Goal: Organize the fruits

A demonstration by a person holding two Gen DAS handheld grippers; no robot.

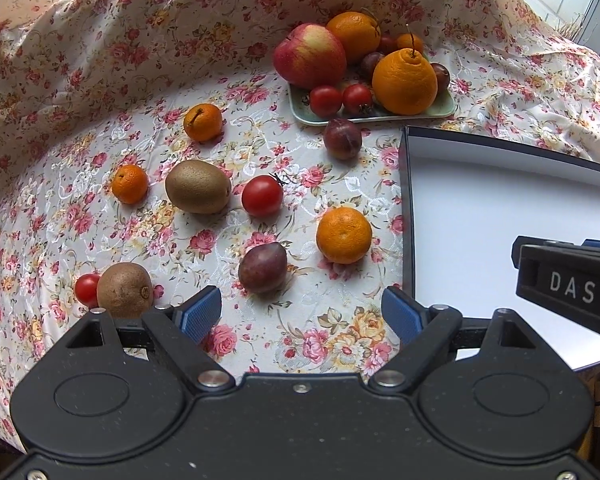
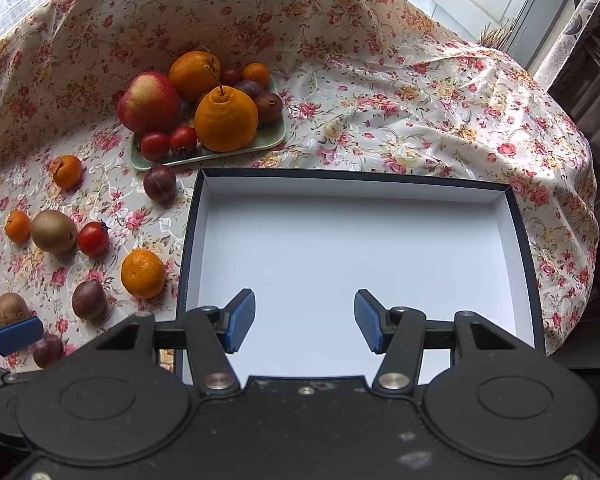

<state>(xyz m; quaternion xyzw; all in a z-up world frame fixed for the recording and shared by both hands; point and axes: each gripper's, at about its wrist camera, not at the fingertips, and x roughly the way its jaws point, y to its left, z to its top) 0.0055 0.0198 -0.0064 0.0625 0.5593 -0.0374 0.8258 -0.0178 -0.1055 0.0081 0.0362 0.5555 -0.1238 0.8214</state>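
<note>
both tools gape, holding nothing: left tool point(image 1: 300, 314) faces a plum point(image 1: 262, 267) among the loose fruit, right tool point(image 2: 305, 320) waits over the bare box point(image 2: 340, 248), likely the destination.

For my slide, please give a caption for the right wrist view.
Open right gripper above the empty white box, loose fruit on the floral cloth beside it.

— Where does the plate point(image 1: 300, 114) sit in the left wrist view?
— Upper centre, on the table point(image 1: 340, 328), heaped with an apple point(image 1: 309, 55) and other fruit.

— And the box point(image 1: 407, 208)?
— Right of the frame, below the plate. A plum point(image 1: 342, 138) lies between them.

— The loose fruit?
— Left of the box: a tangerine point(image 1: 343, 234) nearest it, a passion fruit point(image 1: 262, 267) lower left of that, a tomato point(image 1: 262, 195) and a kiwi point(image 1: 197, 187) mid-frame.
</note>
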